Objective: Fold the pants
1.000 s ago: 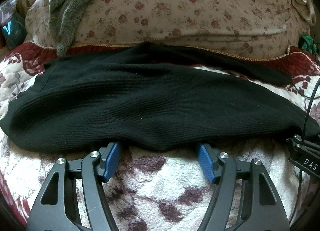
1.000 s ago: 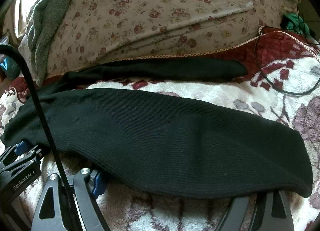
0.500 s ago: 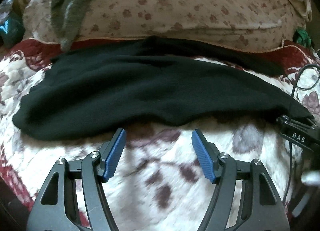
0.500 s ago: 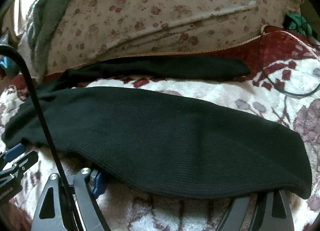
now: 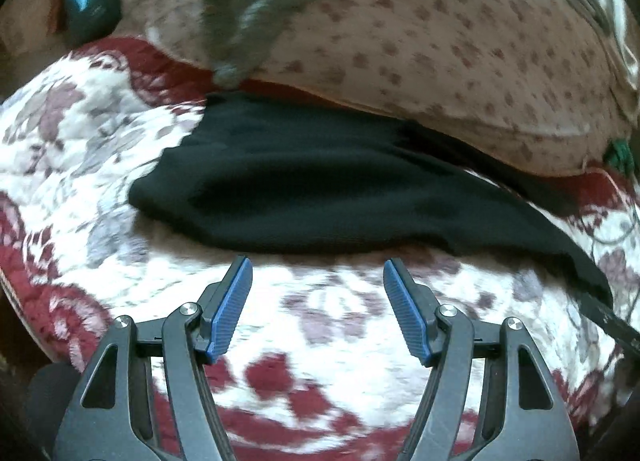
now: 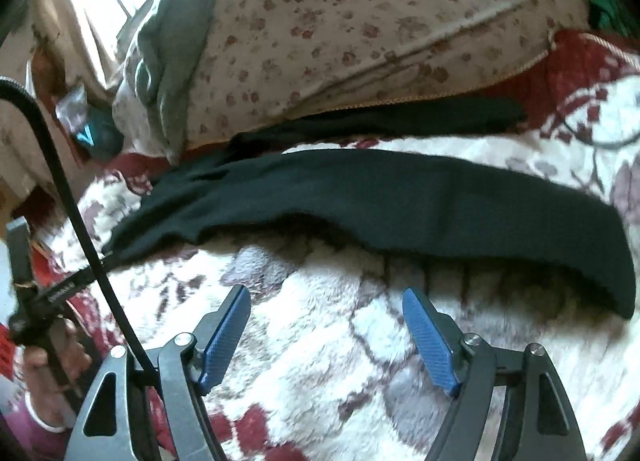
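Between the blue pads of the left gripper (image 5: 316, 303) only the fleecy floral blanket (image 5: 340, 325) is seen; the jaws are spread wide and nothing is held. The right gripper (image 6: 326, 331) is likewise spread and empty over the same blanket. Just beyond both sets of fingertips, on the far side, the black pants (image 5: 304, 189) are laid flat, with the long axis running left to right across both views. One leg is stretched along the near edge, and the other leg (image 6: 400, 119) lies farther off, against the flowered quilt (image 6: 360, 21). A grey towel (image 5: 256, 9) is draped over that quilt.

In the left view the hem nearest the pads is judged closer than in the right view, where a lifted, shadowed edge is seen slightly farther out. Both tools are pointed straight at the near edge and held low over the bed. A forward reach by either is judged enough to take the near edge for folding.
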`<state>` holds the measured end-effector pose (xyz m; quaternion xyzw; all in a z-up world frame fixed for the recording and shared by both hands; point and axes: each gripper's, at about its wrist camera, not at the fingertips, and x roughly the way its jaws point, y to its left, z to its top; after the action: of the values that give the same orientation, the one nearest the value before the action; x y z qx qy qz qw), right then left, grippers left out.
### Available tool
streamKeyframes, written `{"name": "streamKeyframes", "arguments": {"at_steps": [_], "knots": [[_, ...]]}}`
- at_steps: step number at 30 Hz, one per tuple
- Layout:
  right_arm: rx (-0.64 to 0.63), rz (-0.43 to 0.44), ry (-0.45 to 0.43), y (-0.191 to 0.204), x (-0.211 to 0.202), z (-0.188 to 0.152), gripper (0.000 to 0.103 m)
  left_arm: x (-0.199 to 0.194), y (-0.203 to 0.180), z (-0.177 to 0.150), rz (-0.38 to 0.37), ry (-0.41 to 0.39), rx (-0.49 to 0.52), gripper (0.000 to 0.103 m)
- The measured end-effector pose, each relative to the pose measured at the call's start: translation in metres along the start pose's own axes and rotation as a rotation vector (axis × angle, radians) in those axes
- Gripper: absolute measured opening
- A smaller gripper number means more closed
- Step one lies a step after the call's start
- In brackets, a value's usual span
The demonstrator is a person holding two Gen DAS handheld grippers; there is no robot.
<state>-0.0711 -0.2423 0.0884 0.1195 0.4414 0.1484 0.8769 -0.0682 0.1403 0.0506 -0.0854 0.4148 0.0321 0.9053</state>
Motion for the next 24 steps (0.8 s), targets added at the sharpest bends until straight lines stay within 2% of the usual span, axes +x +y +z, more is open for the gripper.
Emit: {"name": "streamKeyframes", "arguments": {"at_steps": [3, 5, 10, 17, 24], "knots": [[-0.006, 0.001, 0.016, 0.001, 0.002, -0.004, 0.077, 0.004, 0.02, 0.0, 0.018, 0.007, -0.056, 0.068], [-0.001, 0.011, 0.021, 0.002, 0.008, -0.004, 0.077, 0.009, 0.03, 0.002, 0.005, 0.019, -0.106, 0.068], [0.088, 0.087, 0.016, -0.002, 0.019, 0.003, 0.077, 0.016, 0.042, 0.005, -0.032, 0.014, -0.205, 0.068], [0.216, 0.111, -0.024, -0.023, 0.028, 0.017, 0.077, 0.042, 0.055, 0.013, -0.061, 0.047, -0.329, 0.068], [0.33, 0.128, -0.082, -0.045, 0.031, 0.027, 0.077, 0.059, 0.05, 0.029, -0.047, 0.032, -0.356, 0.069]]}}
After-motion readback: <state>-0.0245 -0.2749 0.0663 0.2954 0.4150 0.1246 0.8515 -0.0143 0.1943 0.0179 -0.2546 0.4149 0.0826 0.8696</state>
